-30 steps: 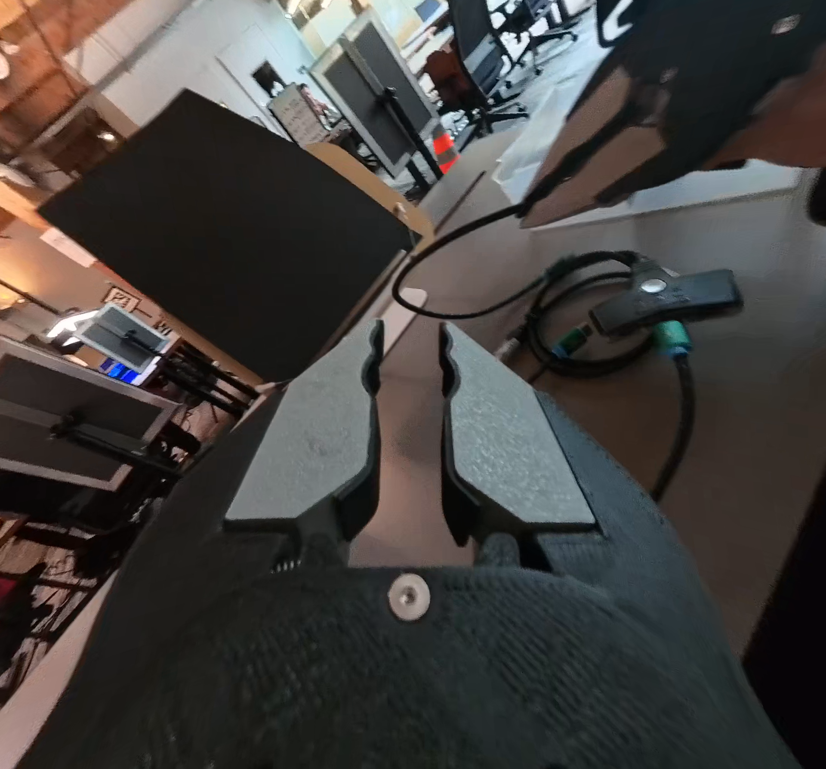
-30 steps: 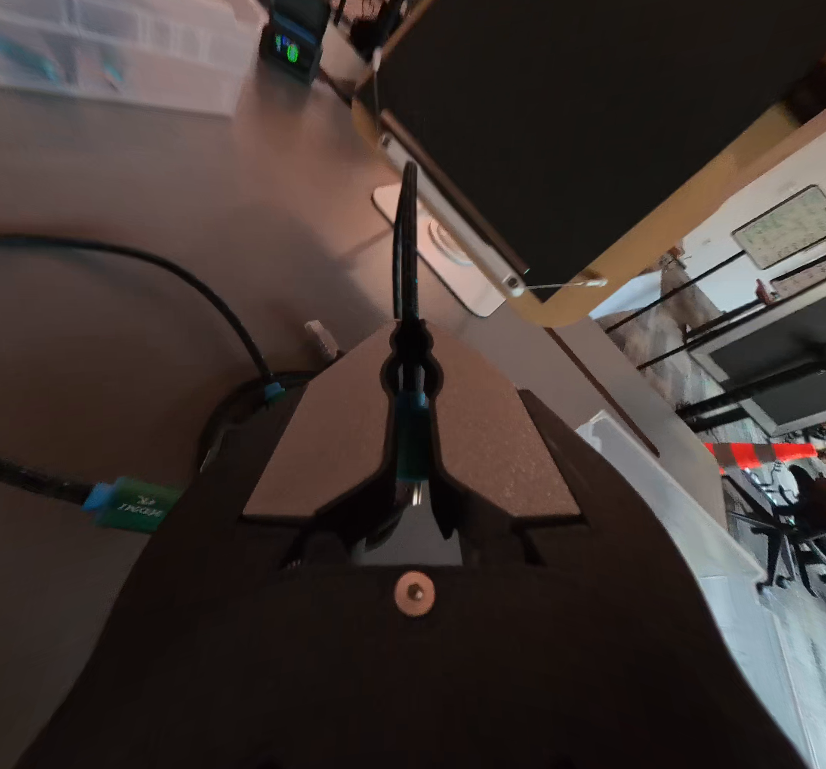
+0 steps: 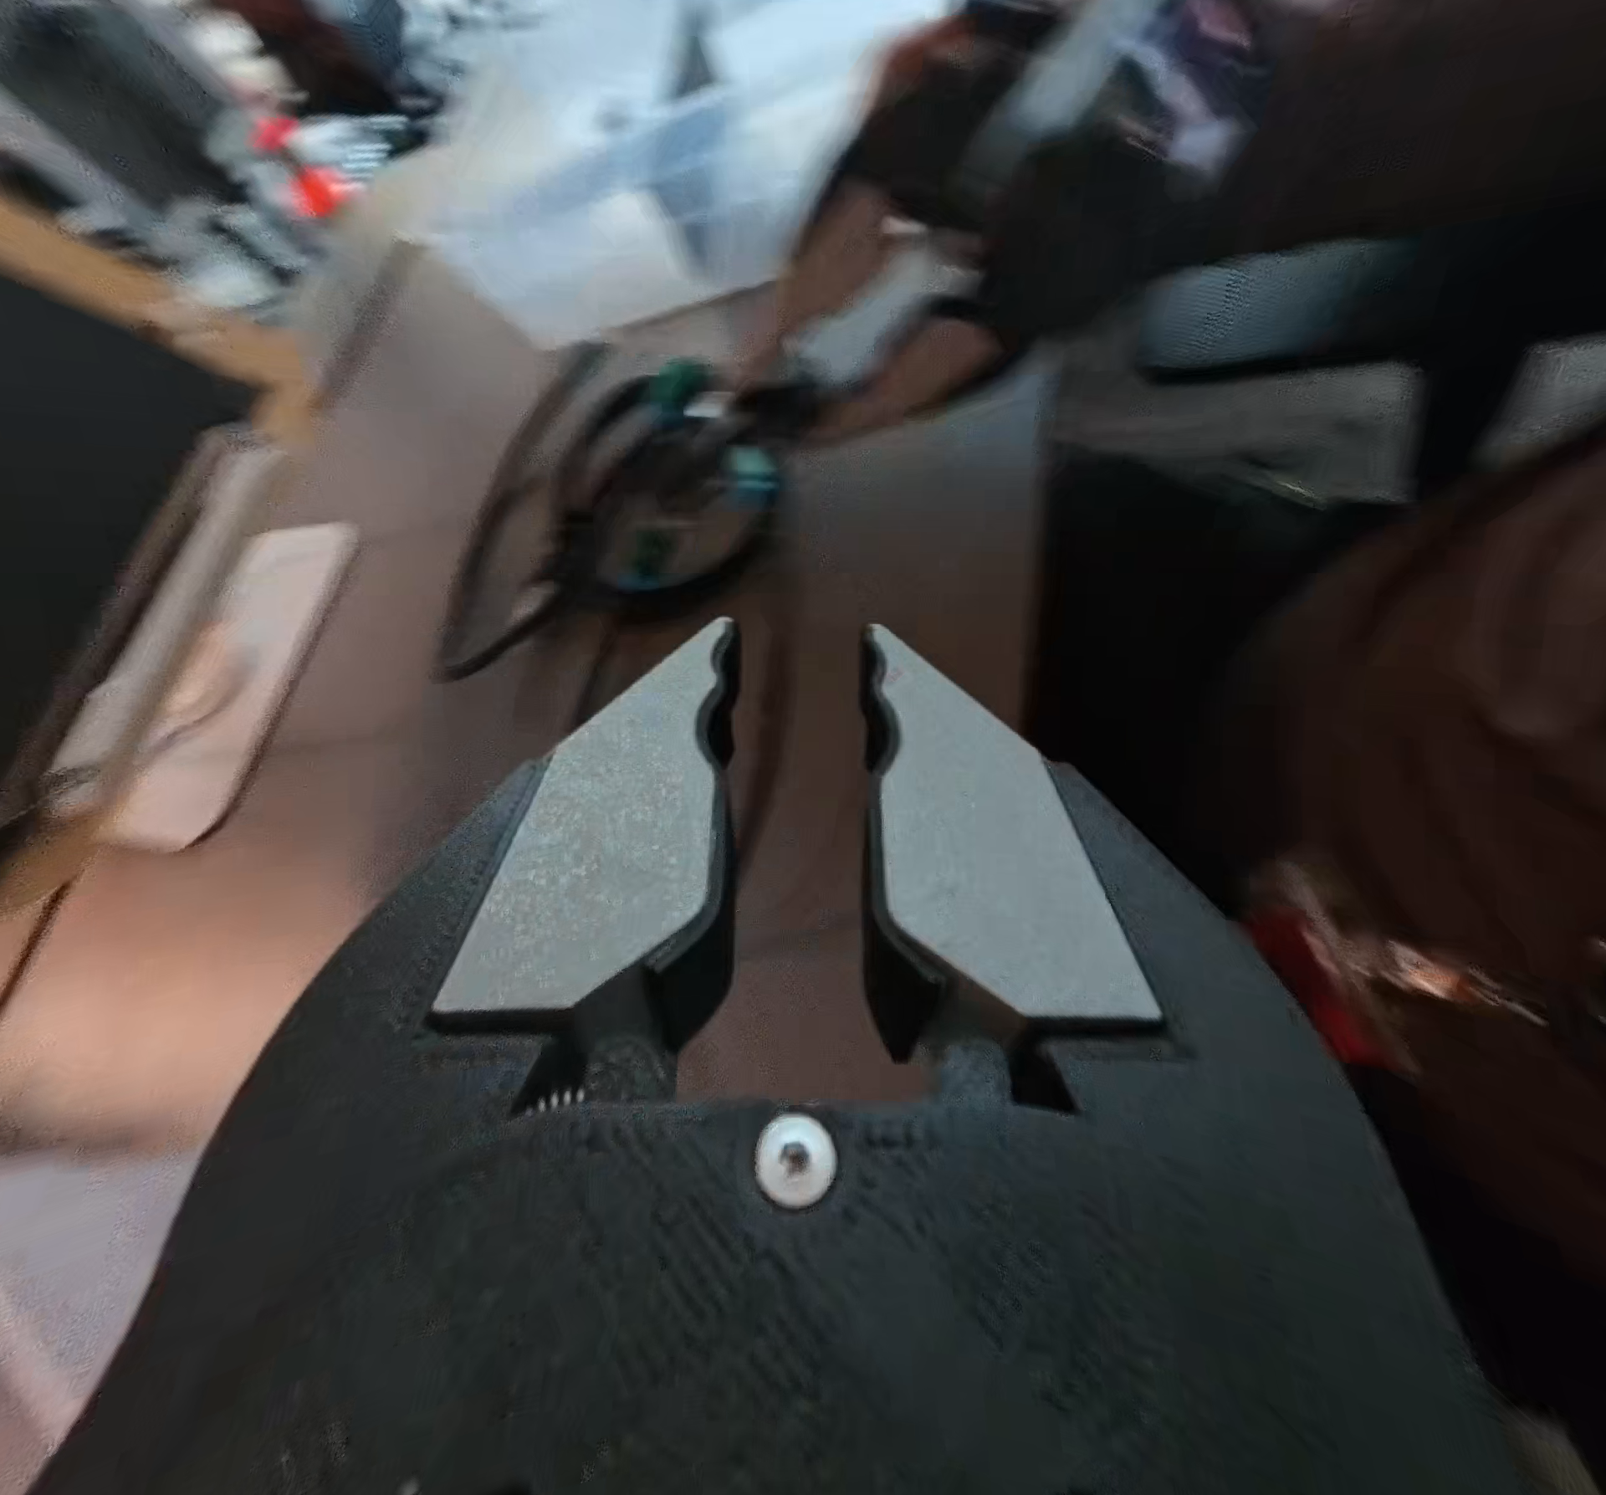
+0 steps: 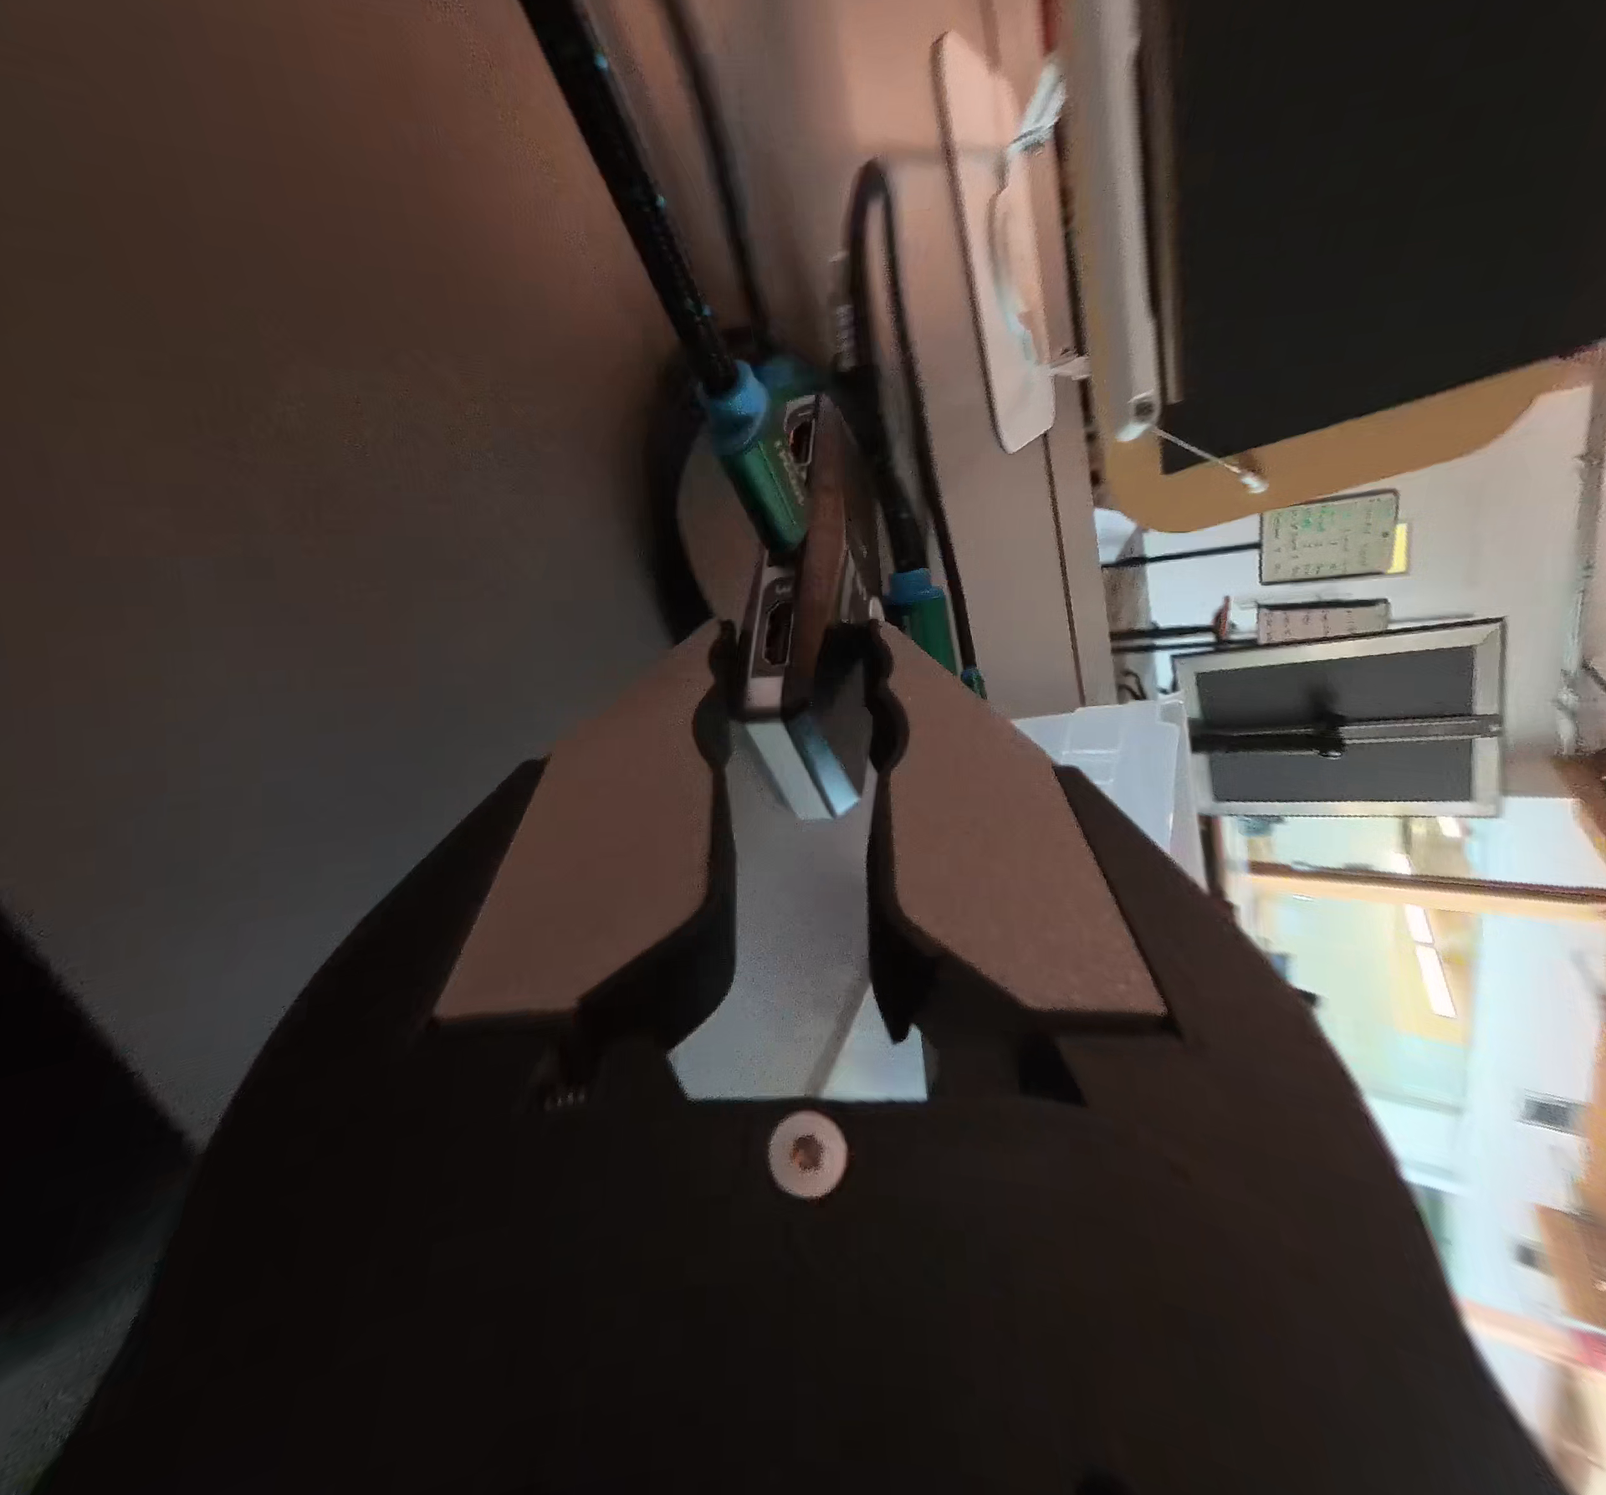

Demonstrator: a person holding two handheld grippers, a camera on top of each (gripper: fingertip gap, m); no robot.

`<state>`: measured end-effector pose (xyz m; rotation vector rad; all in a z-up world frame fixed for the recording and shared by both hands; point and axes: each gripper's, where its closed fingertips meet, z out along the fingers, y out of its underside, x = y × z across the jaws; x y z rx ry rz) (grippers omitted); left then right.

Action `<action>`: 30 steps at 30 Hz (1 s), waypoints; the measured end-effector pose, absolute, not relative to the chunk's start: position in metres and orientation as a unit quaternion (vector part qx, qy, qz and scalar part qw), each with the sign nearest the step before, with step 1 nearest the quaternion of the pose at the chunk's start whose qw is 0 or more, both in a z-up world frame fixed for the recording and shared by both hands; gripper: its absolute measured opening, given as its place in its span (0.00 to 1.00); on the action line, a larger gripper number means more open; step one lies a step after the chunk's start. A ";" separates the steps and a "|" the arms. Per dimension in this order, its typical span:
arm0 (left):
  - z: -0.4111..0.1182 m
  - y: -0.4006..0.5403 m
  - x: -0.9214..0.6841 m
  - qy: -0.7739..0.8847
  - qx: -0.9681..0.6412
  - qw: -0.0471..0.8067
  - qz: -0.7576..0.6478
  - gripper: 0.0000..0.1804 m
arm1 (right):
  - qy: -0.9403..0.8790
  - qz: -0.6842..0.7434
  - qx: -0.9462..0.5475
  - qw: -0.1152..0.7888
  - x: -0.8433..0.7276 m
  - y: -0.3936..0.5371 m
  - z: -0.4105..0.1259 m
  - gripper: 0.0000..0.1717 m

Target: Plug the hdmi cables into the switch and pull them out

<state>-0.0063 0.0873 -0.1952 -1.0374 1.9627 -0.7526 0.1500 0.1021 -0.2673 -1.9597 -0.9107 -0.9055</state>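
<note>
In the right wrist view my right gripper (image 4: pixel 799 662) is shut on the near end of the dark HDMI switch (image 4: pixel 808 758), with a pad against each side. An empty port (image 4: pixel 776 636) faces left just past the fingertips. A green HDMI plug (image 4: pixel 765 471) on a braided black cable (image 4: pixel 626 176) sits in the port beyond it. A second green plug (image 4: pixel 934 627) lies on the switch's right side. In the blurred left wrist view my left gripper (image 3: pixel 799 645) is open and empty above the brown table (image 3: pixel 904 549), short of the coil of cables (image 3: pixel 660 514).
A white monitor foot (image 4: pixel 999 236) and a dark screen (image 4: pixel 1390 106) stand behind the switch. A clear plastic bin (image 4: pixel 1104 758) is to the right. In the left wrist view the foot (image 3: pixel 217 671) is at the left and a dark chair (image 3: pixel 1217 584) at the right. About 20 cm separates my left fingertips from my right.
My right gripper let go of the green plug it was shut on, opened wide, turned and came together on the switch. My left gripper swung toward the cables, still open and empty.
</note>
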 end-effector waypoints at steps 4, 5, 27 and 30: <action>-0.236 0.052 0.007 0.824 -0.379 0.338 -0.253 0.15 | -0.293 -0.227 -0.781 0.502 0.151 0.109 -0.233 0.12; -0.249 0.051 0.011 0.833 -0.380 0.323 -0.239 0.16 | -0.281 -0.202 -0.780 0.521 0.152 0.108 -0.224 0.12; -0.250 0.128 0.062 0.716 -0.474 0.402 -0.318 0.14 | -0.322 0.108 -0.700 0.628 0.098 0.084 -0.210 0.11; -0.240 0.119 0.065 0.709 -0.451 0.414 -0.350 0.16 | -0.329 0.145 -0.692 0.626 0.087 0.081 -0.210 0.12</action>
